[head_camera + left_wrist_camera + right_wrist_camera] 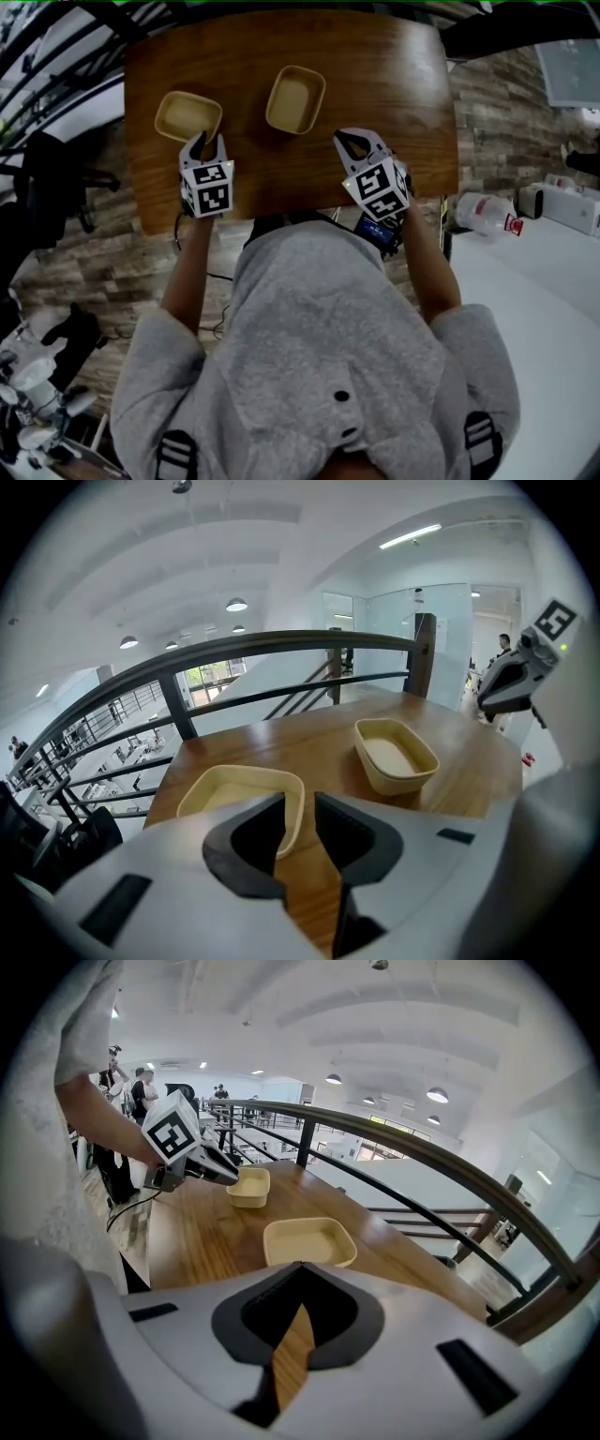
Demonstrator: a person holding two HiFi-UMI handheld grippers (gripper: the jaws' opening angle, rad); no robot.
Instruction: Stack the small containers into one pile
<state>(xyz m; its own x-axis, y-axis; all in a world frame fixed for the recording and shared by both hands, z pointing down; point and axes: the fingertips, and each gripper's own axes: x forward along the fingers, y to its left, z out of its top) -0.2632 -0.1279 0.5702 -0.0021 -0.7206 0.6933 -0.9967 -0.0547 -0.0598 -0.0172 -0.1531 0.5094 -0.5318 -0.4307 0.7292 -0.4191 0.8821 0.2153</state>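
Two shallow beige containers stand apart on the wooden table (394, 94). The left container (187, 115) (234, 794) (249, 1185) has its near rim between the jaws of my left gripper (204, 142) (298, 799), which is open; wood shows between the rim and the right jaw. The other container (296, 98) (394, 757) (309, 1241) sits empty to the right, farther back. My right gripper (352, 142) (300, 1267) hovers short of it, shut with its tips together and nothing held.
The table's near edge (281, 214) runs just under both grippers. A dark railing (281, 644) lies beyond the far edge. A white jug (483, 214) rests on the floor at the right, and a black chair (47, 169) stands at the left.
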